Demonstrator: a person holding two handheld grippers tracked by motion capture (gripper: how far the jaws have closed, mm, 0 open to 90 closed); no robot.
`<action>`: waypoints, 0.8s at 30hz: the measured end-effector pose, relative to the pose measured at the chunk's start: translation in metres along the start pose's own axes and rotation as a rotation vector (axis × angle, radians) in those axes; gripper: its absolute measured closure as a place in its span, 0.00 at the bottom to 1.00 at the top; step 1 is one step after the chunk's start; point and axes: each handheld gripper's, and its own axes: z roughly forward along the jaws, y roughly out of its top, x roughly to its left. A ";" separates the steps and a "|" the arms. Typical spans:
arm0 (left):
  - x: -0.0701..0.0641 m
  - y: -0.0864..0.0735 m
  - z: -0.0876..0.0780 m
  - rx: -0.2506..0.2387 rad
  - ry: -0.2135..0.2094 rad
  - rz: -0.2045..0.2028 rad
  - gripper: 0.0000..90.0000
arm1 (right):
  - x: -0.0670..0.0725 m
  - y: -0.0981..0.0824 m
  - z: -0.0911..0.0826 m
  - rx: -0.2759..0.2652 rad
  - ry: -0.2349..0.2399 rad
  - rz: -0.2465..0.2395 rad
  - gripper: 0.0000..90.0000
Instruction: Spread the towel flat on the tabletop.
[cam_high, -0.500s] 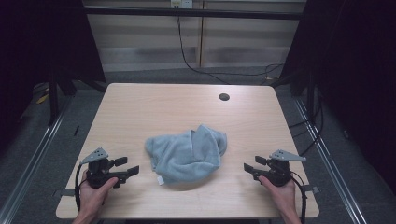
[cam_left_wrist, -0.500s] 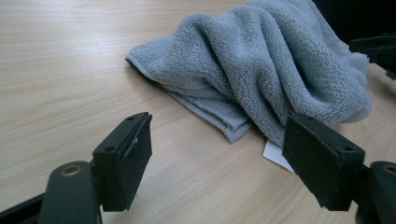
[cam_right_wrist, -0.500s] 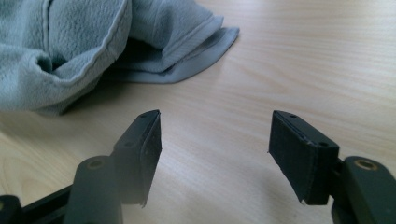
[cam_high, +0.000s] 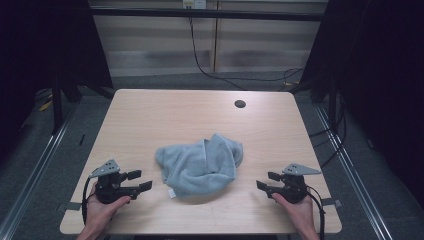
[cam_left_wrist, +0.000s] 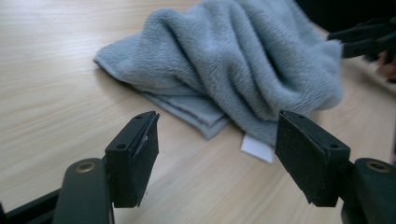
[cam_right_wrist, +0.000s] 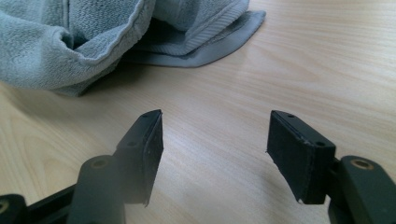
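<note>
Grey towel (cam_high: 201, 164) crumpled mid-table, untouched; left gripper (cam_high: 140, 181) and right gripper (cam_high: 265, 181) flanking, jaws apart, empty. Approach step judged; corners to be sought next.

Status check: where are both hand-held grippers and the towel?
Left hand-held gripper open, empty. Right hand-held gripper open, empty. Grey towel crumpled mid-table between them, untouched. Path clear.

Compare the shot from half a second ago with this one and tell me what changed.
Nothing visibly moved. The left claw and right claw rest open at the near corners of the table, apart from the crumpled grey towel between them, which lies in the same heap. Nothing was taken hold of or let go.
</note>
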 end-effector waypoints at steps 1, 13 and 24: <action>-0.001 0.000 0.002 0.015 0.007 0.014 0.34 | 0.002 0.001 -0.001 0.004 -0.006 0.004 0.38; -0.021 0.039 0.026 0.024 -0.034 0.086 0.37 | 0.027 0.044 0.016 -0.017 0.113 -0.071 0.40; -0.016 0.072 0.049 0.026 -0.036 0.113 0.40 | 0.040 0.090 0.053 0.015 0.150 -0.160 0.37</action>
